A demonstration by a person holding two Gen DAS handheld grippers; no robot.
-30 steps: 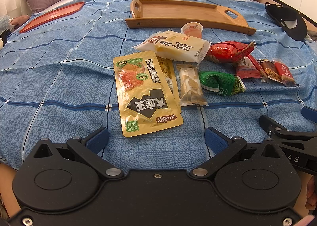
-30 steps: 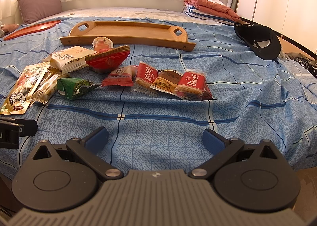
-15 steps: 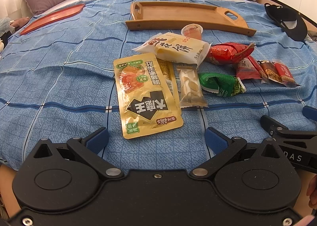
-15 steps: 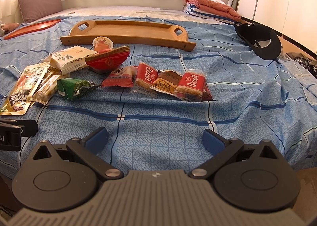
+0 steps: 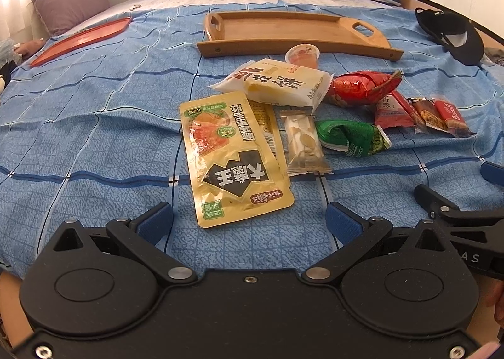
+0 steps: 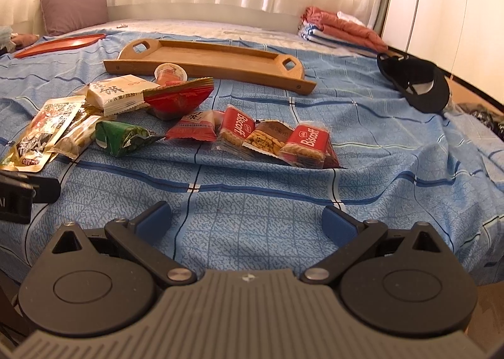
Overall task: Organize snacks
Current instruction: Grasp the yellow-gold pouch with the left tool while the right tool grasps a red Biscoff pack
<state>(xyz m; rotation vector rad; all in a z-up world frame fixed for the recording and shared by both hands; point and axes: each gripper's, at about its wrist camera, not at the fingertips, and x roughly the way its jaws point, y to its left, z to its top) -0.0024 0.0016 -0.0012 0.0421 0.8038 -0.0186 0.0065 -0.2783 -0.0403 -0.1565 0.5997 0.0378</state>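
Note:
Several snack packets lie in a row on the blue bedspread. A gold pouch [image 5: 230,157] is nearest my left gripper [image 5: 250,222], which is open and empty just short of it. Beyond lie a white cake packet [image 5: 277,83], a clear biscuit packet [image 5: 304,145], a green packet [image 5: 349,138], a red bag [image 5: 362,88] and a jelly cup [image 5: 302,55]. My right gripper [image 6: 247,222] is open and empty, short of the two Biscoff packets [image 6: 307,141]. An empty wooden tray [image 5: 283,28] [image 6: 214,58] lies behind the snacks.
A red tray [image 5: 82,39] lies far left near a mauve pillow [image 5: 67,0]. A black cap [image 6: 415,82] rests at the right, folded clothes [image 6: 340,28] behind it. The right gripper's finger [image 5: 441,204] shows in the left view's right edge.
Both cameras have tilted up a little, so the snacks and tray sit lower in view. Nothing on the bed has moved and both grippers stay open.

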